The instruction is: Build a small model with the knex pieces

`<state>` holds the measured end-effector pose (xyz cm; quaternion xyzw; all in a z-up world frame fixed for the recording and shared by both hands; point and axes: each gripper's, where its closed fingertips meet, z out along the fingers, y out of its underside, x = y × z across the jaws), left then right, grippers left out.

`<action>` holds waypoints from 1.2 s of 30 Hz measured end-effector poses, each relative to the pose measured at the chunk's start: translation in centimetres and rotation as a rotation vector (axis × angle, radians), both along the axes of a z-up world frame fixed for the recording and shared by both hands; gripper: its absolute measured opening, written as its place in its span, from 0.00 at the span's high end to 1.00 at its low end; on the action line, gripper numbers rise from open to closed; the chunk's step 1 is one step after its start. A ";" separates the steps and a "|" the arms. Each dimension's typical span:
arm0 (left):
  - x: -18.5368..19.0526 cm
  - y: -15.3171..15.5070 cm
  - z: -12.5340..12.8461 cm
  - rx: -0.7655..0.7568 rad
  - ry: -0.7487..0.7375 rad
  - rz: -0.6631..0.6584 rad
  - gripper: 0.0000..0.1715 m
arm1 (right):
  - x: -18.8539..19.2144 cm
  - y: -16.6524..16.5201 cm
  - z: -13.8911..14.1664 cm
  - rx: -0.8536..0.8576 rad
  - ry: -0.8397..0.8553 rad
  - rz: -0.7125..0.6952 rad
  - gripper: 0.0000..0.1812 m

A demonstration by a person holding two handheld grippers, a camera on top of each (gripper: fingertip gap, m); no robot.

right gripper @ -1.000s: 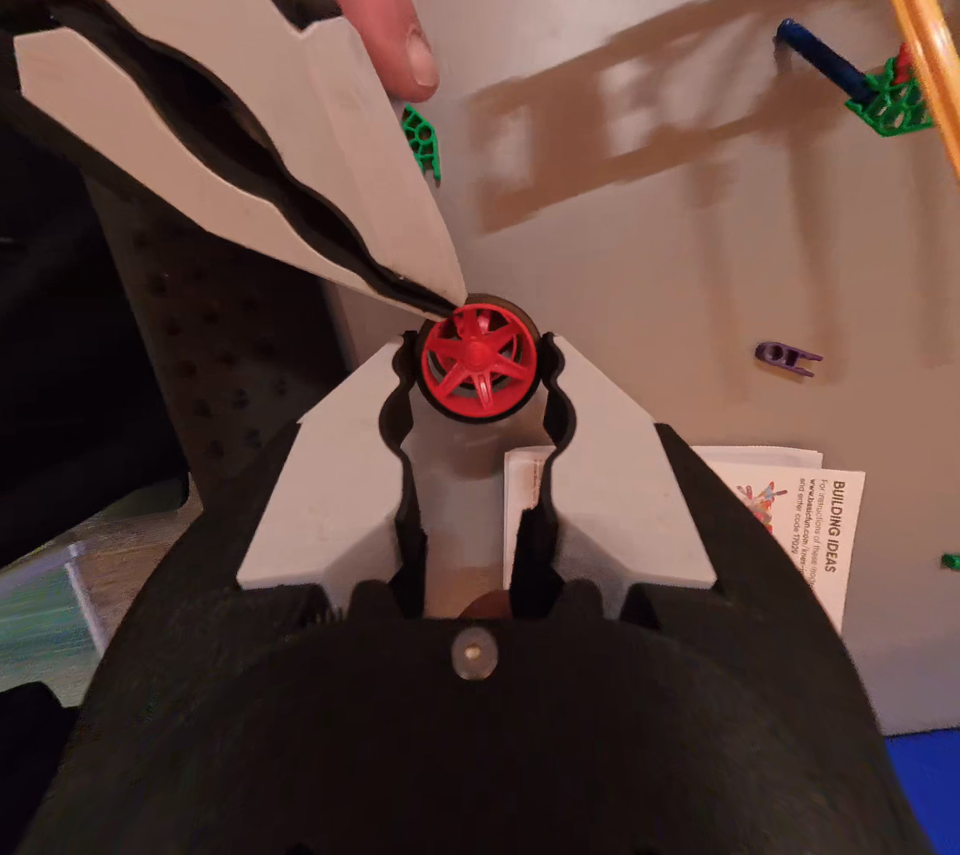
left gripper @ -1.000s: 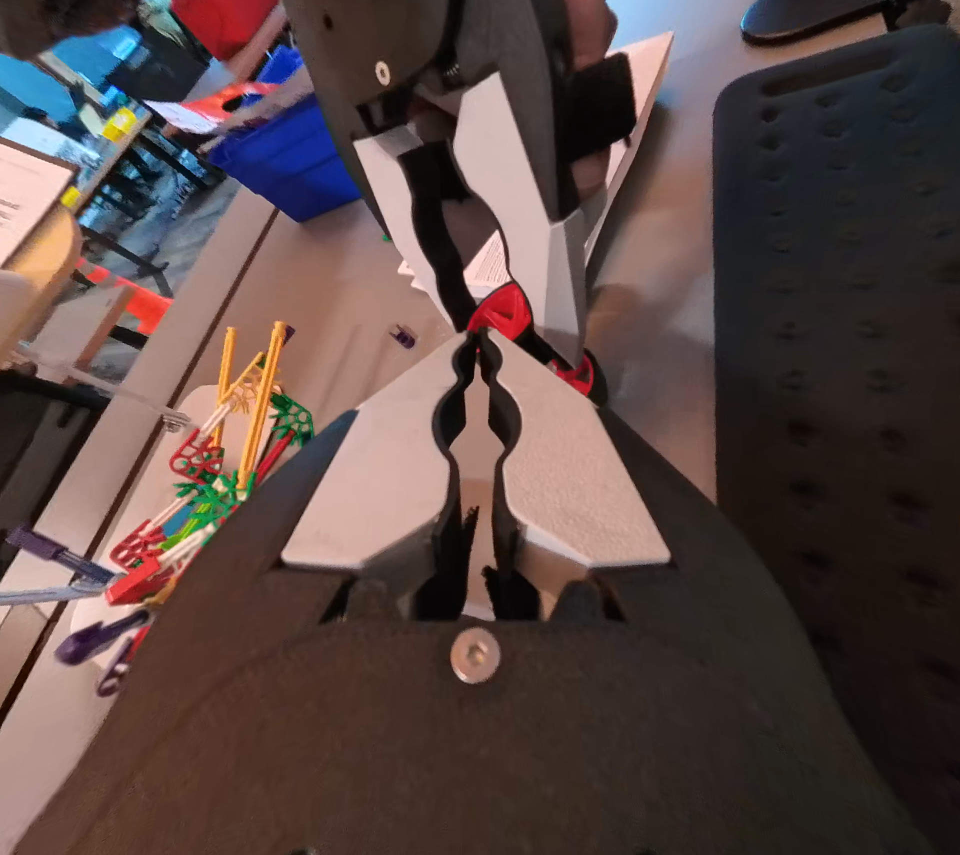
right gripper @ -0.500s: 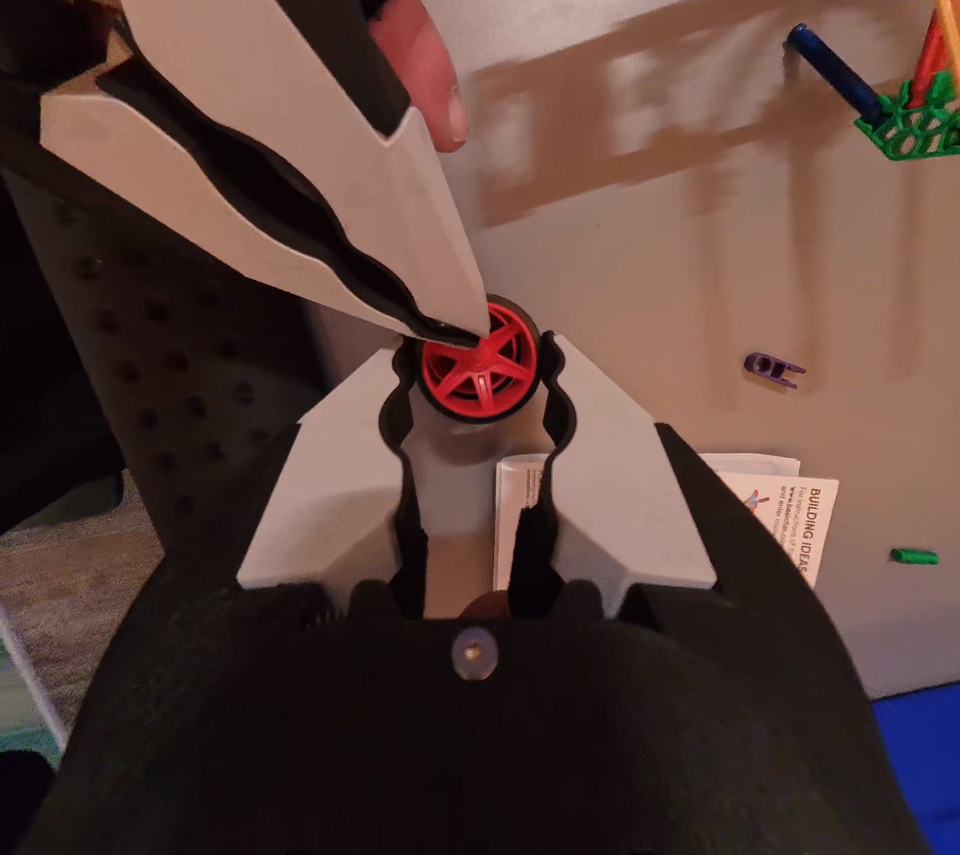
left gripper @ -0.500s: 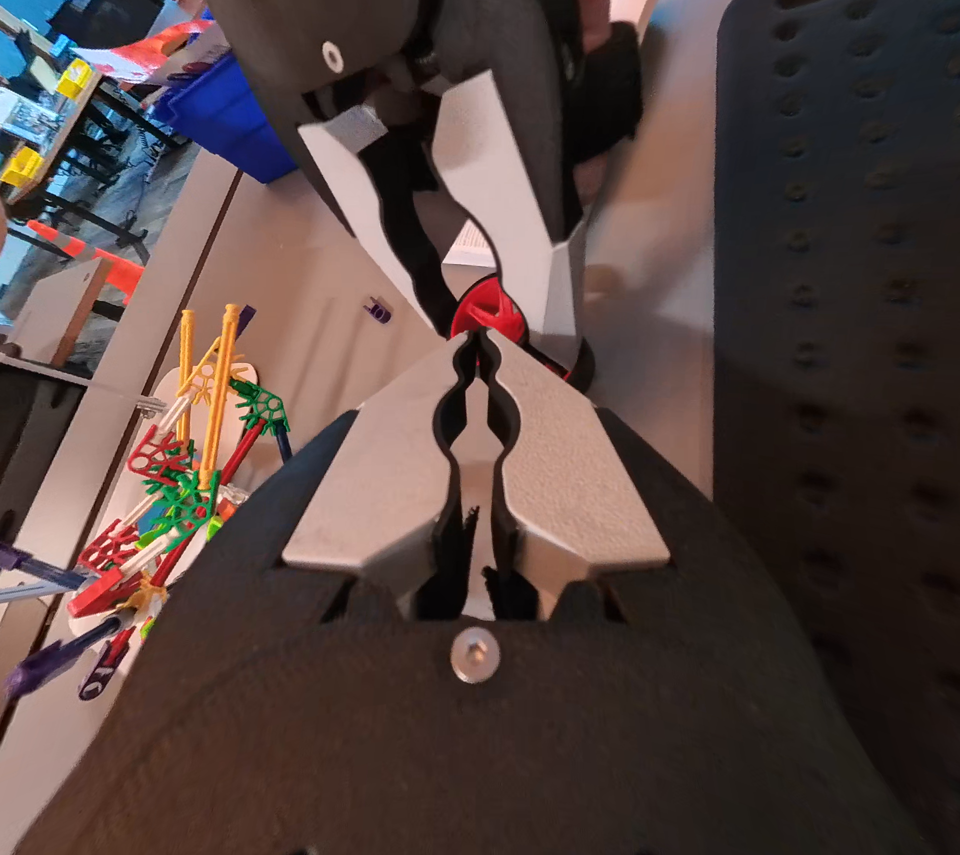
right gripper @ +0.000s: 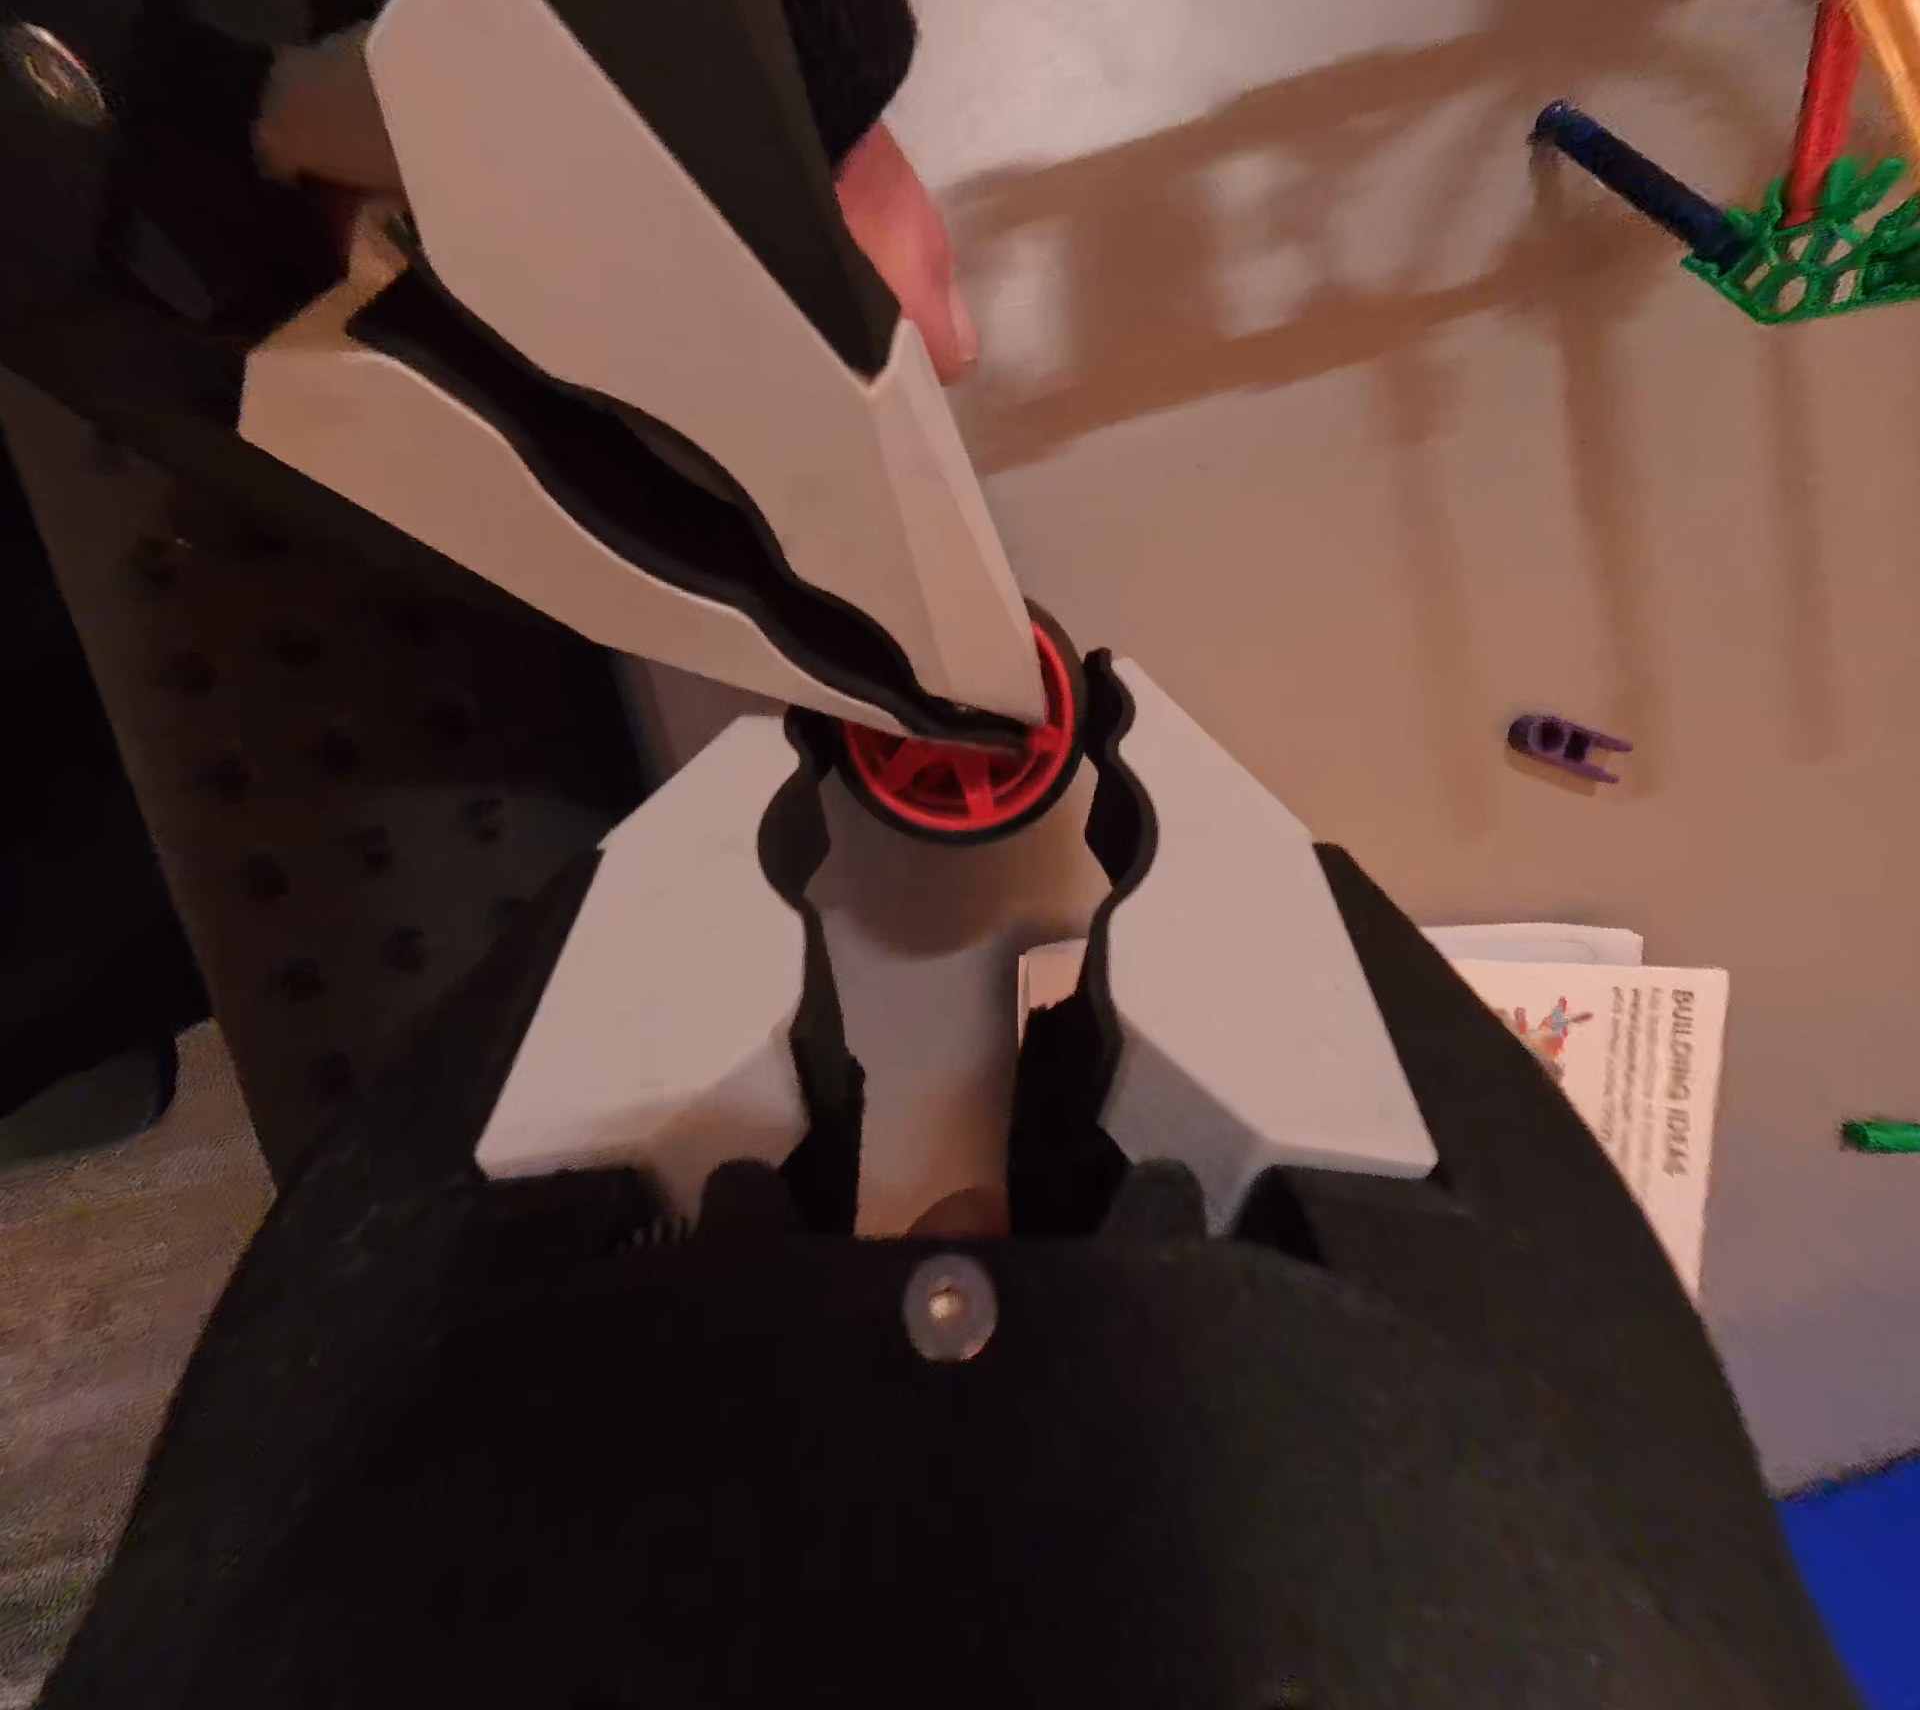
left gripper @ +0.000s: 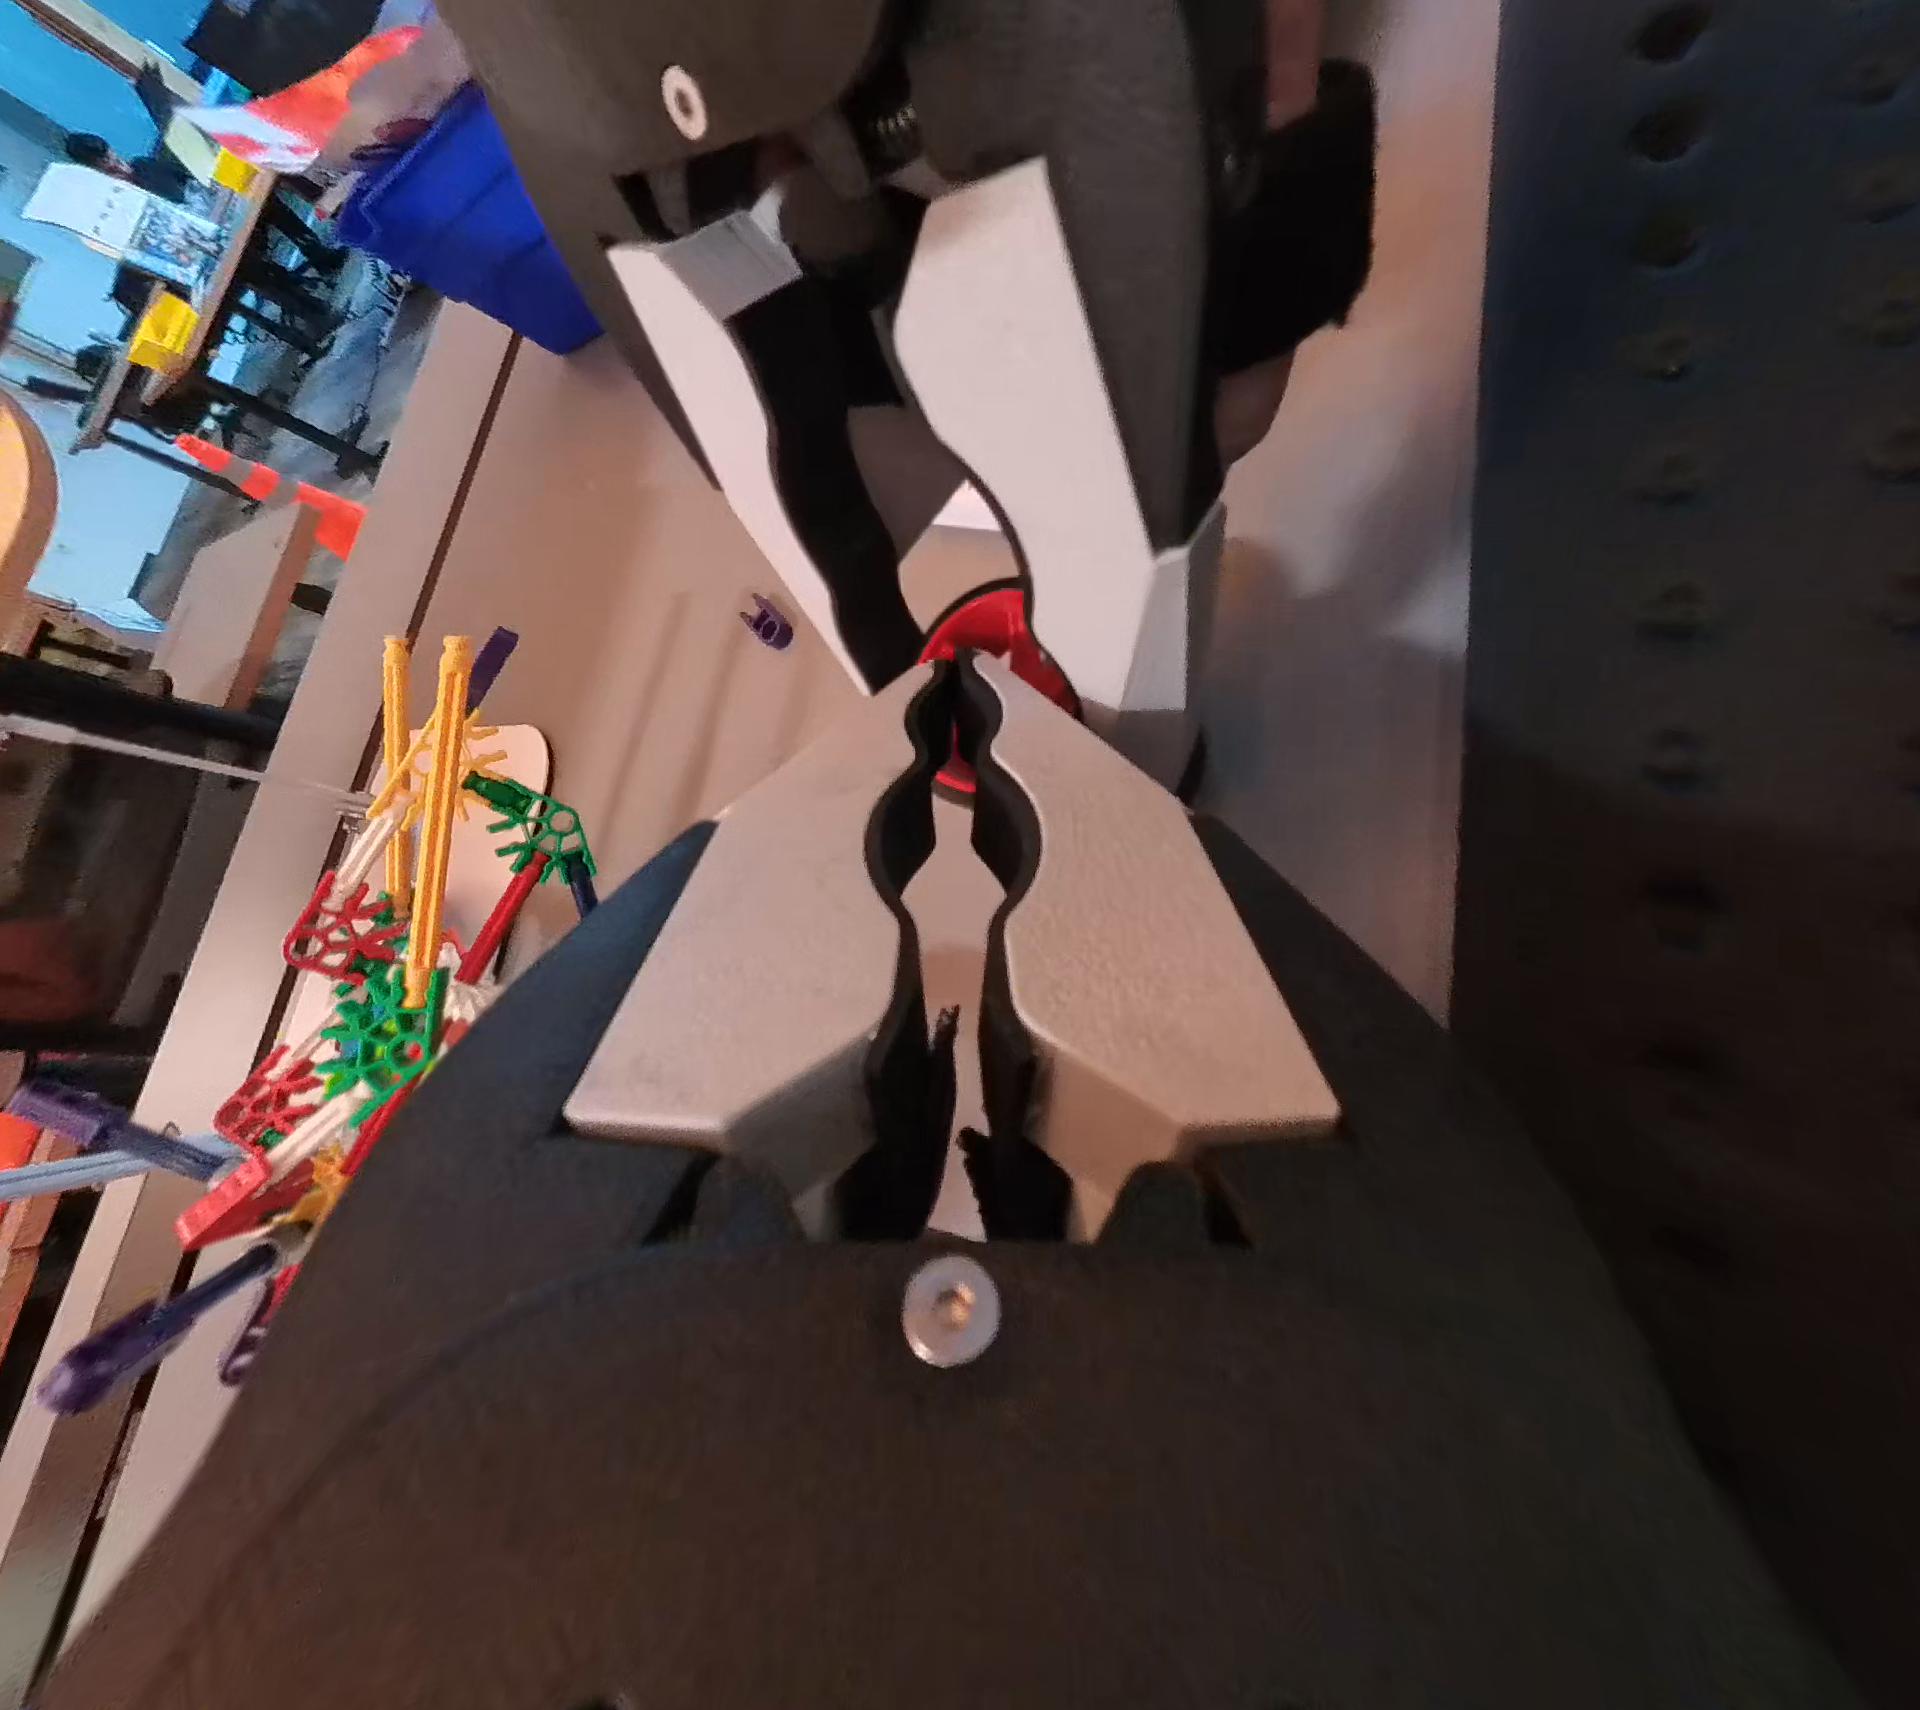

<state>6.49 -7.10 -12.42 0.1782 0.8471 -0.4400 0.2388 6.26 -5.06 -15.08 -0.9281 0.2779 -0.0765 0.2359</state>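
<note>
We see the right gripper (right gripper: 951, 725) with jaws spread around a red wheel (right gripper: 951, 787) with a black tyre, pinching it above the bench (right gripper: 1351, 621). The left gripper (left gripper: 958, 673) has its jaws pressed together on the wheel's hub. Farther off stand a rod-and-connector model (left gripper: 416, 912), a purple connector (right gripper: 1564, 746), a leaflet (right gripper: 1621, 1068) and a blue bin (left gripper: 468, 226); its contents are unclear.

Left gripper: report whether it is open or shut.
Shut. The left gripper has its tips pressed together at the red wheel, which the right gripper clamps.
</note>
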 end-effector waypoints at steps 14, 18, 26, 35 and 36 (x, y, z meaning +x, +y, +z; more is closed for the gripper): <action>0.4 2.5 6.5 -0.211 0.126 0.028 0.75 | 0.4 -0.3 6.6 0.595 -0.108 -0.157 0.74; -1.1 3.2 5.8 -0.223 0.202 0.006 0.67 | -0.8 0.4 10.1 0.856 -0.162 -0.164 0.74; -3.8 3.8 4.4 -0.227 0.241 -0.077 0.74 | -2.6 2.8 8.9 0.969 -0.108 -0.164 0.74; -2.8 4.2 1.6 -0.012 0.054 -0.123 0.75 | -2.2 0.1 3.7 0.420 -0.254 -0.136 0.69; -2.9 4.2 0.9 0.027 0.045 -0.133 0.75 | -2.4 0.5 3.4 0.390 -0.244 -0.107 0.70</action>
